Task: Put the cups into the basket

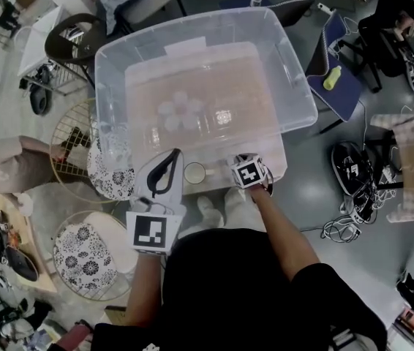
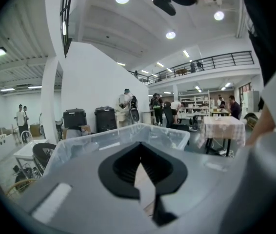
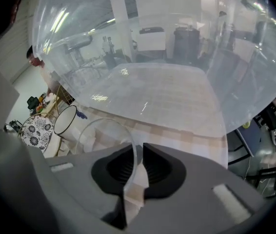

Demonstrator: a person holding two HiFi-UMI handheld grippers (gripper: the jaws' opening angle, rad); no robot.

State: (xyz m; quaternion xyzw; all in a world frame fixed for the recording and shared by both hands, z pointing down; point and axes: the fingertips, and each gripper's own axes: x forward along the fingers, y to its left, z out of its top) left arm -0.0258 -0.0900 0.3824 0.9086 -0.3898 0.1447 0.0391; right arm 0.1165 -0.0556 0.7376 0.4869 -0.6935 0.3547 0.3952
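The right tool [image 3: 138,147] pinches the rim of a clear cup [image 3: 101,138], a grip that should let it lift the cup into the clear basket [image 1: 298,86] just beyond, while a white cup [image 3: 66,120] waits at the left. The left tool [image 2: 139,147], closed and empty, hangs back at the near edge of the checked desk [image 3: 177,126] in a bright, busy workshop.

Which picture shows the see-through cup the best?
The right gripper view. There the clear cup sits close up, with its thin wall pinched between the jaws of the right gripper. In the head view the gripper covers that spot, so I can't make the cup out. The left gripper view doesn't show it at all.
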